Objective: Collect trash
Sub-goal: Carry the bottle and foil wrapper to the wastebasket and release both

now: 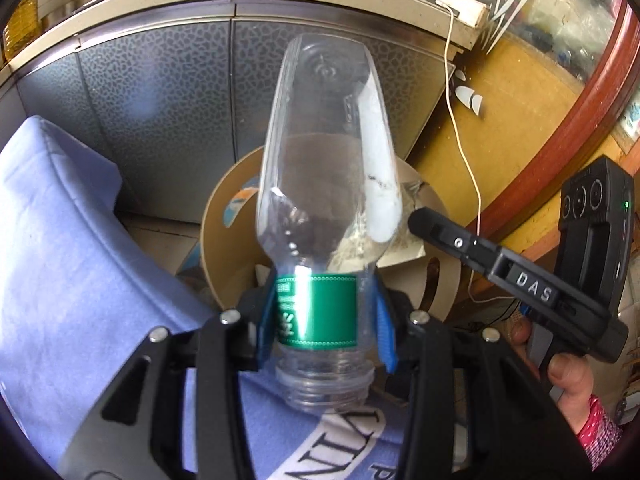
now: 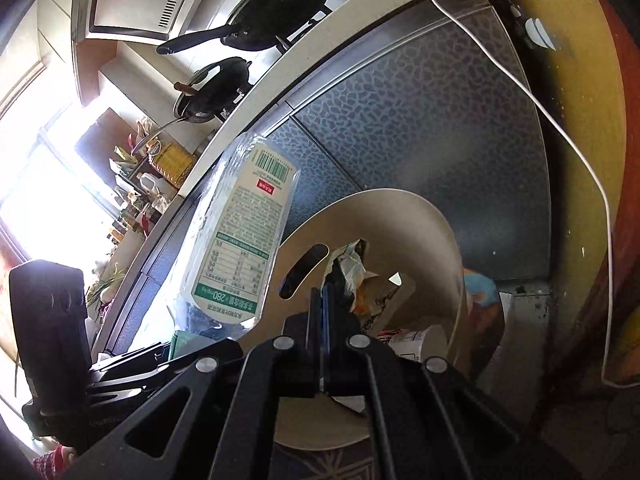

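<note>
My left gripper (image 1: 325,322) is shut on a clear empty plastic bottle (image 1: 326,168) by its green-labelled neck, base pointing away and up, open mouth toward me. The bottle hangs in front of a round tan trash bin (image 1: 224,224). It also shows in the right wrist view (image 2: 240,240), white label side on. My right gripper (image 2: 322,300) is shut on a crumpled wrapper (image 2: 352,264) at the bin's (image 2: 400,216) mouth. In the left wrist view the right gripper (image 1: 420,216) reaches in from the right, its tip at the bin.
A grey patterned cabinet front (image 1: 160,100) stands behind the bin. A blue cloth (image 1: 72,260) lies at left. A white cable (image 1: 464,152) hangs down a yellow panel at right. The bin holds a paper cup (image 2: 416,340) and other scraps. Pans (image 2: 276,16) sit on the counter.
</note>
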`<state>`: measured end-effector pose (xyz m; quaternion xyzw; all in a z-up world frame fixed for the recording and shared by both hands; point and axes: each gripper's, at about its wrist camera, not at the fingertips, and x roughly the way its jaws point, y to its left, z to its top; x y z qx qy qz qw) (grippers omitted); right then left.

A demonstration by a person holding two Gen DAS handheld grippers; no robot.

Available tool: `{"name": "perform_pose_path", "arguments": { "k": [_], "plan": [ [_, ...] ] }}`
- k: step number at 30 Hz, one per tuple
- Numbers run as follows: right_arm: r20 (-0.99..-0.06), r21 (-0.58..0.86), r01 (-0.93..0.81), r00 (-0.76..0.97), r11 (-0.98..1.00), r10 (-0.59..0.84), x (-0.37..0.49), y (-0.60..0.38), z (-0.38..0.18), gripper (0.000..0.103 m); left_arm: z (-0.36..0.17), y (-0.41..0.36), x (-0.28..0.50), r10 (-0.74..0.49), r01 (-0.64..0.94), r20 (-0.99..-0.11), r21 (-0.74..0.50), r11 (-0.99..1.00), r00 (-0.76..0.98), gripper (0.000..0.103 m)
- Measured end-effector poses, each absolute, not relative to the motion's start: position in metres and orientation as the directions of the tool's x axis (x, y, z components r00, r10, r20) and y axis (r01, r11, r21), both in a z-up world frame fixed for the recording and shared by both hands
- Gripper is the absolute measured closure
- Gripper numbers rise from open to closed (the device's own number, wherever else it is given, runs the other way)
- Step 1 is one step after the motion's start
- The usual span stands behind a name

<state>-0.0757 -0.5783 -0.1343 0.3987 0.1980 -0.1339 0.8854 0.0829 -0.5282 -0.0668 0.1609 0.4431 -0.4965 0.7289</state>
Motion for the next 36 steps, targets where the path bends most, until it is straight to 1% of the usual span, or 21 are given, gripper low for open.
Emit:
{"name": "perform_pose_path", "arguments": {
  "k": [4,6,7,9,10,11,22,25,27,28,29,30,31,36],
  "plan": [
    [-0.465,0.651,0.404,0.881,0.643,-0.083,-0.074,-0.58,-0.137,0.102,-0.076,-0.54,0.085,-0.578,0.868,-0.81,-0.214,0.448,0.098,0.064],
    [-0.479,0.649,0.416,0.874,0.636,-0.083,-0.072,-0.581,-0.14,0.102,-0.083,-0.547,0.084,-0.554,0.867,-0.826,-0.198,0.458,0.104,0.06],
    [-0.486,0.652,0.421,0.87,0.631,-0.077,-0.07,-0.582,-0.141,0.102,-0.086,-0.549,0.085,-0.545,0.865,-0.832,-0.195,0.462,0.104,0.052],
    [-0.493,0.668,0.42,0.868,0.614,-0.057,-0.069,-0.584,-0.145,0.102,-0.086,-0.552,0.082,-0.545,0.876,-0.831,-0.176,0.45,0.113,0.045],
    [-0.501,0.668,0.423,0.864,0.612,-0.051,-0.068,-0.584,-0.146,0.102,-0.085,-0.552,0.08,-0.543,0.879,-0.83,-0.157,0.45,0.129,0.036],
    [-0.506,0.665,0.427,0.861,0.613,-0.051,-0.067,-0.583,-0.147,0.102,-0.083,-0.552,0.077,-0.544,0.882,-0.826,-0.141,0.449,0.145,0.031],
    [-0.534,0.635,0.46,0.842,0.621,-0.079,-0.065,-0.565,-0.14,0.101,-0.062,-0.518,0.073,-0.576,0.875,-0.793,-0.123,0.468,0.197,0.031],
    [-0.525,0.629,0.46,0.846,0.627,-0.094,-0.068,-0.556,-0.134,0.099,-0.054,-0.498,0.07,-0.587,0.863,-0.781,-0.131,0.488,0.214,0.031],
    [-0.515,0.636,0.459,0.851,0.62,-0.102,-0.071,-0.549,-0.13,0.088,-0.049,-0.484,0.067,-0.589,0.853,-0.775,-0.13,0.505,0.231,0.031],
    [-0.512,0.644,0.462,0.853,0.61,-0.106,-0.073,-0.547,-0.128,0.069,-0.047,-0.475,0.066,-0.591,0.849,-0.77,-0.13,0.513,0.239,0.031],
    [-0.506,0.654,0.469,0.854,0.594,-0.117,-0.076,-0.543,-0.127,0.046,-0.045,-0.466,0.065,-0.59,0.844,-0.768,-0.127,0.522,0.249,0.031],
    [-0.497,0.664,0.473,0.858,0.58,-0.131,-0.079,-0.54,-0.123,0.04,-0.043,-0.458,0.064,-0.588,0.838,-0.766,-0.124,0.531,0.26,0.031],
    [-0.485,0.669,0.468,0.864,0.578,-0.139,-0.081,-0.536,-0.12,0.037,-0.041,-0.45,0.062,-0.586,0.832,-0.764,-0.12,0.541,0.272,0.031],
    [-0.472,0.66,0.436,0.874,0.612,-0.113,-0.077,-0.508,-0.102,0.037,-0.036,-0.399,0.063,-0.566,0.79,-0.754,-0.104,0.604,0.334,0.031]
  ]
}}
